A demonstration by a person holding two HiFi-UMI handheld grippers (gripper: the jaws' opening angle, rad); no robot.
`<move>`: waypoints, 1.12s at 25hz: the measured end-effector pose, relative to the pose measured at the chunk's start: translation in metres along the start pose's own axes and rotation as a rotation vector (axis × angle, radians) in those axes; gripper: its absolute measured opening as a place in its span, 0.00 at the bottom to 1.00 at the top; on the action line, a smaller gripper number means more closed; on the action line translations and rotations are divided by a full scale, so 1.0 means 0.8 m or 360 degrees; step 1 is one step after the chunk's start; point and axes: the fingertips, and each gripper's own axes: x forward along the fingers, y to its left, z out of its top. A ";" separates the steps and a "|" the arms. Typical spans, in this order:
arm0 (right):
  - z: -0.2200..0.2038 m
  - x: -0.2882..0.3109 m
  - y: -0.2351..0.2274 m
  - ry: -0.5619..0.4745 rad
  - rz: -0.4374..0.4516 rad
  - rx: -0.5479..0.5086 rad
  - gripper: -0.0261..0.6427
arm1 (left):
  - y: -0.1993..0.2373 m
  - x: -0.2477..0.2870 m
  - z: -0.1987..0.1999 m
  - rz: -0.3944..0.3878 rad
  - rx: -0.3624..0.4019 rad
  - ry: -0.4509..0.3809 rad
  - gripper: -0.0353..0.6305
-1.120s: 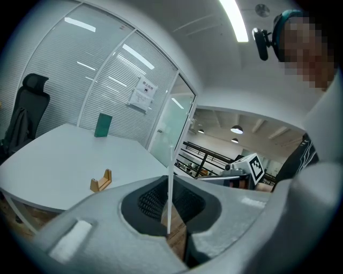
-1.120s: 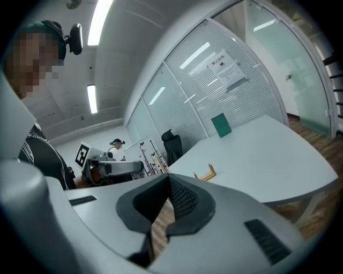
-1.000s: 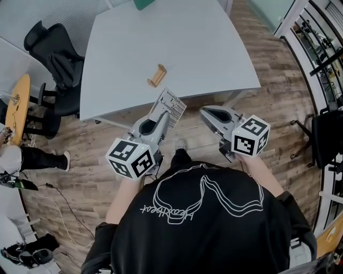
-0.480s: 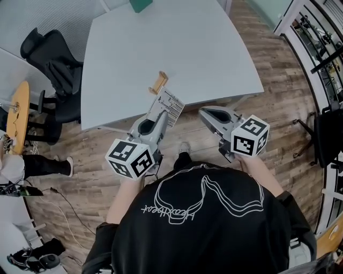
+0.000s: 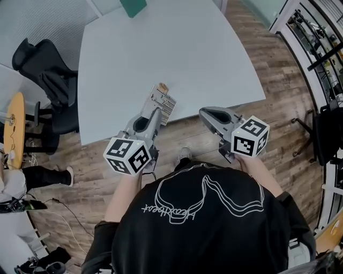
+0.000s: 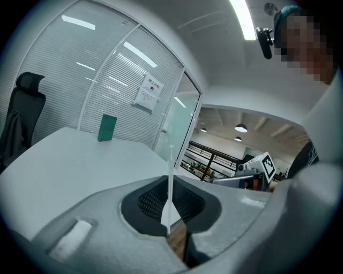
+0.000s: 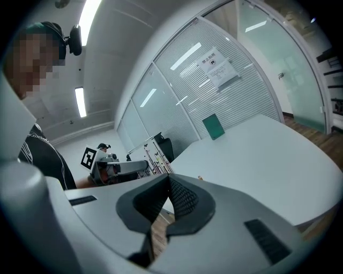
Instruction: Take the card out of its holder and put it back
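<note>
My left gripper [image 5: 156,113] is shut on a white printed card [image 5: 162,104], held over the near edge of the grey table [image 5: 161,48]. The small wooden holder [image 5: 163,86] shows just beyond the card's top edge; most of it is hidden behind the card. In the left gripper view the card [image 6: 169,160] stands edge-on, pinched between the pads at my left gripper [image 6: 170,184]. My right gripper [image 5: 211,113] hangs to the right over the floor, shut with nothing in it. Its tips meet in the right gripper view, my right gripper [image 7: 168,180].
A green block [image 5: 133,6] stands at the table's far edge. A black office chair [image 5: 45,75] sits left of the table, with a round wooden board [image 5: 16,123] and a seated person's leg [image 5: 37,174] further left. Racks [image 5: 321,43] line the right wall.
My left gripper has carried the card forward to the table's edge, so the card now covers most of the holder. The right gripper has stayed where it was.
</note>
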 end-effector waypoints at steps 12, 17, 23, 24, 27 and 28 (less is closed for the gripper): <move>0.018 0.050 -0.027 0.0002 -0.0056 0.0024 0.05 | 0.075 0.036 0.014 0.0018 0.0012 0.0007 0.09; 0.013 0.061 -0.039 0.0014 -0.0074 0.0048 0.05 | 0.101 0.049 0.008 0.0028 0.0032 0.0014 0.09; -0.006 0.066 -0.059 0.0037 -0.0125 0.0104 0.05 | 0.120 0.068 -0.007 0.0027 0.0059 0.0034 0.09; -0.009 0.065 -0.061 0.0041 -0.0128 0.0109 0.05 | 0.122 0.071 -0.010 0.0030 0.0065 0.0038 0.09; -0.013 0.068 -0.065 0.0044 -0.0135 0.0113 0.05 | 0.131 0.078 -0.015 0.0048 0.0093 0.0037 0.09; -0.014 0.070 -0.066 0.0046 -0.0140 0.0116 0.05 | 0.136 0.080 -0.017 0.0053 0.0097 0.0038 0.09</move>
